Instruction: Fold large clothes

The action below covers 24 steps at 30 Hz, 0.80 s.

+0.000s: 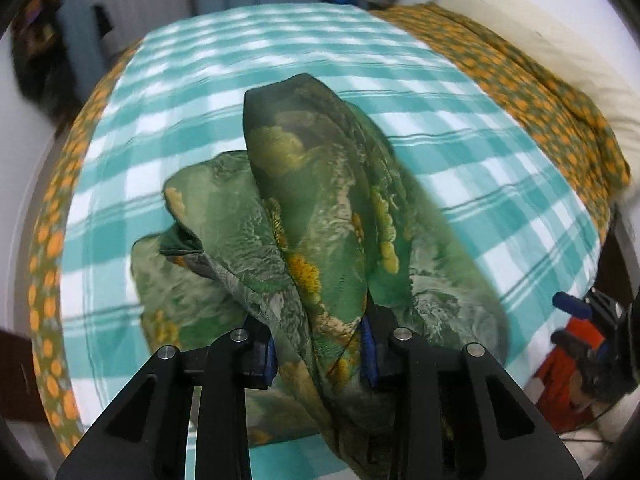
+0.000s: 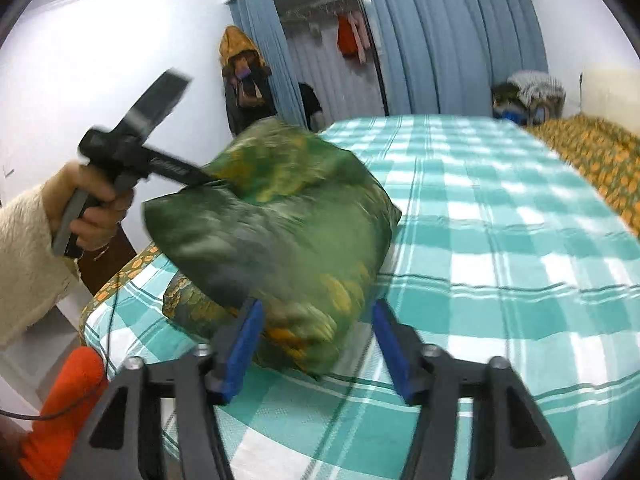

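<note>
A large green cloth with yellow and grey floral print point(image 1: 320, 208) hangs bunched above the teal-and-white checked bedsheet point(image 1: 500, 200). My left gripper point(image 1: 320, 352) is shut on a thick fold of it and holds it up. In the right wrist view the same cloth point(image 2: 280, 224) is a blurred bundle hanging from the left gripper point(image 2: 200, 178), its lower part resting on the sheet point(image 2: 500, 240). My right gripper point(image 2: 316, 344) is open, its blue pads point(image 2: 244, 344) on either side of the cloth's lower edge. It also shows at the right edge of the left wrist view point(image 1: 576, 320).
An orange-and-green patterned blanket point(image 1: 540, 92) lies along the bed's far right side, with a pale pillow point(image 1: 560, 40) beyond it. A pile of clothes point(image 2: 528, 96) sits at the bed's far end. Blue curtains point(image 2: 448, 36) and an open closet stand behind. The bed edge is at the left.
</note>
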Each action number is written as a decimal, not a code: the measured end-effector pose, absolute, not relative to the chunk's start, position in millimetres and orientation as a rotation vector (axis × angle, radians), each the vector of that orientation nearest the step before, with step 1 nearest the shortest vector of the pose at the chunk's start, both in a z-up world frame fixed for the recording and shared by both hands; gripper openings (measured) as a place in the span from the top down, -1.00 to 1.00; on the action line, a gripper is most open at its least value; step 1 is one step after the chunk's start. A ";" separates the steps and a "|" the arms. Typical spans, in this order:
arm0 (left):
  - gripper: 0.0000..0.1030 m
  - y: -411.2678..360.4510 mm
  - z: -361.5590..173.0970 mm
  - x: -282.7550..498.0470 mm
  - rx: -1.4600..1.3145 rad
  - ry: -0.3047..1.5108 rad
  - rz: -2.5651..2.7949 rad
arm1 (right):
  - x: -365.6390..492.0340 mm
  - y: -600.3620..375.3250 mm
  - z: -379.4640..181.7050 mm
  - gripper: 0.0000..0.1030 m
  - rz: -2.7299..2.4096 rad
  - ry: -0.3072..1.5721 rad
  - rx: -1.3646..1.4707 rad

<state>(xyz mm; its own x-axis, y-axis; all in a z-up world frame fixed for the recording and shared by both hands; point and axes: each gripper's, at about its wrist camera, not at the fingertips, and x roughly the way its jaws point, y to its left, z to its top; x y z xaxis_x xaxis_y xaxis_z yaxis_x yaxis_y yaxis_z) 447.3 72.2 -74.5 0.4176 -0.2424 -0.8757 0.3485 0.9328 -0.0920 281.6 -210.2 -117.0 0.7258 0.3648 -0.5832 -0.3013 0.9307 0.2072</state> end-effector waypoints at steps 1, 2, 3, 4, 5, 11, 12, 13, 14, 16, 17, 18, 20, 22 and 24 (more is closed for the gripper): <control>0.37 84.4 -80.8 448.0 0.085 1.086 -0.361 | 286.6 -207.2 -120.2 0.24 0.373 0.680 0.095; 0.37 92.5 -85.2 447.9 0.067 1.090 -0.354 | 296.0 -200.5 -121.9 0.27 0.383 0.698 0.091; 0.37 102.0 -91.2 448.0 0.048 1.092 -0.347 | 304.3 -194.1 -122.7 0.29 0.395 0.706 0.089; 0.36 108.3 -95.8 448.2 0.037 1.093 -0.339 | 309.5 -188.4 -125.0 0.30 0.408 0.714 0.085; 0.36 116.9 -102.7 448.0 0.022 1.094 -0.327 | 315.1 -182.6 -124.7 0.30 0.416 0.718 0.080; 0.34 160.6 -137.0 449.6 -0.092 1.131 -0.292 | 346.8 -138.6 -136.4 0.30 0.484 0.770 0.045; 0.34 165.3 -141.3 450.2 -0.098 1.135 -0.285 | 349.1 -133.9 -140.6 0.30 0.488 0.780 0.043; 0.32 169.2 -147.1 449.8 -0.103 1.138 -0.276 | 353.1 -126.4 -147.7 0.30 0.492 0.800 0.038; 0.30 173.3 -153.0 449.5 -0.106 1.142 -0.270 | 356.2 -121.0 -153.8 0.30 0.492 0.823 0.032; 0.26 179.9 -164.4 448.4 -0.122 1.154 -0.269 | 365.9 -109.6 -172.1 0.30 0.486 0.908 0.017; 0.23 182.4 -170.2 448.1 -0.133 1.161 -0.271 | 369.0 -106.3 -181.8 0.30 0.481 0.945 0.019; 0.21 185.4 -175.1 447.4 -0.143 1.164 -0.271 | 370.6 -105.8 -189.3 0.30 0.475 0.969 0.024; 0.18 190.2 -185.0 445.7 -0.175 1.164 -0.272 | 370.1 -106.1 -201.7 0.30 0.469 0.994 0.030; 0.14 195.1 -193.0 445.7 -0.212 1.160 -0.273 | 371.8 -104.2 -207.3 0.30 0.461 1.013 0.034; 0.12 199.3 -204.3 446.6 -0.258 1.160 -0.271 | 374.0 -100.8 -209.3 0.30 0.446 1.037 0.033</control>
